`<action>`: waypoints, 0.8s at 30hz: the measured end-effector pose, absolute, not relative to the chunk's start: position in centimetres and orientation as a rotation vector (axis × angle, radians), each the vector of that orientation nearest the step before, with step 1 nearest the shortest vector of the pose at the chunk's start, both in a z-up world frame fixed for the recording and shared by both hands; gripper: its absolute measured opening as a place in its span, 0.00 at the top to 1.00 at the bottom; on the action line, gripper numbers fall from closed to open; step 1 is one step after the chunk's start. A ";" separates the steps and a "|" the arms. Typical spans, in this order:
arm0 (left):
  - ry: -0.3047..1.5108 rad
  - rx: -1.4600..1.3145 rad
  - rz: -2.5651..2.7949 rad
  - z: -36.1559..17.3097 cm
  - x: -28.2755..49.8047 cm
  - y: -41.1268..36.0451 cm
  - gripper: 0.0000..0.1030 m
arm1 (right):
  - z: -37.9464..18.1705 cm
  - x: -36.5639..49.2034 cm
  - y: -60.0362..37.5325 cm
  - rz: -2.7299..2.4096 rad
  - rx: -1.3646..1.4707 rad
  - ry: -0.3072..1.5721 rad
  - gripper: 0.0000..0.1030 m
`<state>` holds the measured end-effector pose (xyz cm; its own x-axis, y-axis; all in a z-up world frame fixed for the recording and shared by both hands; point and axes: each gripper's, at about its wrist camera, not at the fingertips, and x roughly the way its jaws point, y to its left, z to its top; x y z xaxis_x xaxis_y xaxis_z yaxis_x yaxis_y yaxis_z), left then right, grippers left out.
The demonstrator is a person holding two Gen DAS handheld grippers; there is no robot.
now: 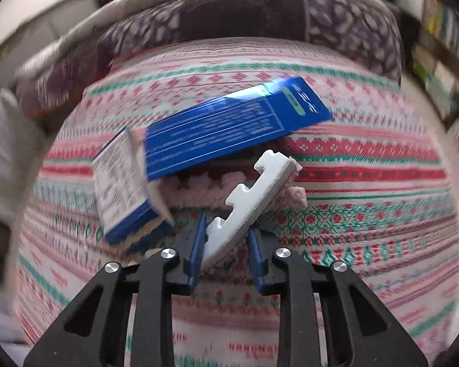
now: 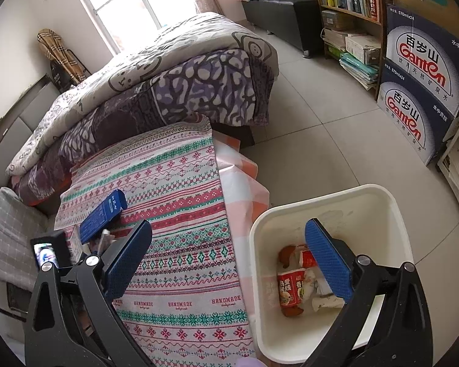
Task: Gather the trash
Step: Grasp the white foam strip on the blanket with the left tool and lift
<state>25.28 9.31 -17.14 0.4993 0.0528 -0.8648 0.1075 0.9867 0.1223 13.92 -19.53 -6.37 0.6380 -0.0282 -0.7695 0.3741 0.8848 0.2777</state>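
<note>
In the left wrist view my left gripper (image 1: pixel 226 244) is shut on a white toothed foam strip (image 1: pixel 254 195), holding its lower end tilted above the patterned cloth (image 1: pixel 367 189). A long blue carton (image 1: pixel 229 125) lies just beyond it, resting on a smaller blue-and-white box (image 1: pixel 122 189). In the right wrist view my right gripper (image 2: pixel 226 263) is wide open and empty, above the table edge beside a white bin (image 2: pixel 330 211) holding red-labelled wrappers (image 2: pixel 290 287). The blue carton (image 2: pixel 102 214) lies at the table's left.
A bed with a purple quilt (image 2: pixel 174 91) stands behind the table. A bookshelf (image 2: pixel 348 6) and stacked water cartons (image 2: pixel 422 70) line the right wall. Tiled floor (image 2: pixel 315 122) surrounds the bin. A grey cushion (image 2: pixel 12 238) lies left.
</note>
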 end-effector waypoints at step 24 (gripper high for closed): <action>0.669 -0.426 -0.026 2.7 10.0 20.4 0.90 | -9.4 16.0 -5.9 0.155 0.145 0.957 0.07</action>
